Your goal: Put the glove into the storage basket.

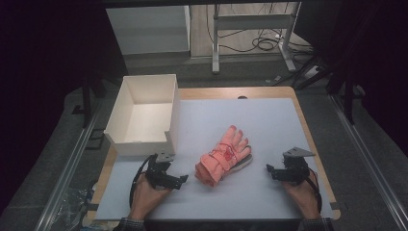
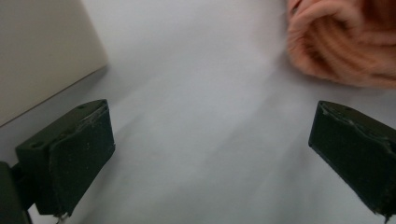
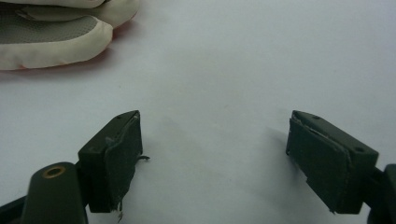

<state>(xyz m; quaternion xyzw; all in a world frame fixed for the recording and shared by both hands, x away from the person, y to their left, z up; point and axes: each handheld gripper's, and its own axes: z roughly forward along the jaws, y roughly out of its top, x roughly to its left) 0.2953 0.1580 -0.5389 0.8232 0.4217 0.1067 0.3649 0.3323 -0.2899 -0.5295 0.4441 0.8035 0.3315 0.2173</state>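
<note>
A bundle of pink knit gloves (image 1: 223,156), tied with a red string, lies in the middle of the white mat (image 1: 269,120). My left gripper (image 1: 181,180) rests on the mat just left of the bundle and points toward it. In the left gripper view the left gripper (image 2: 210,116) stands open, with the pink cuff (image 2: 341,42) ahead at the upper right. My right gripper (image 1: 271,171) sits on the mat to the right of the gloves. Its own view has the right gripper (image 3: 215,121) open over bare mat, the gloves' grey-and-cream palm side (image 3: 51,37) at the upper left.
An open white box (image 1: 144,113) stands at the mat's back left corner, its wall (image 2: 42,51) close beside my left gripper. The wooden table edge (image 1: 315,144) frames the mat. Table legs and cables lie on the floor beyond.
</note>
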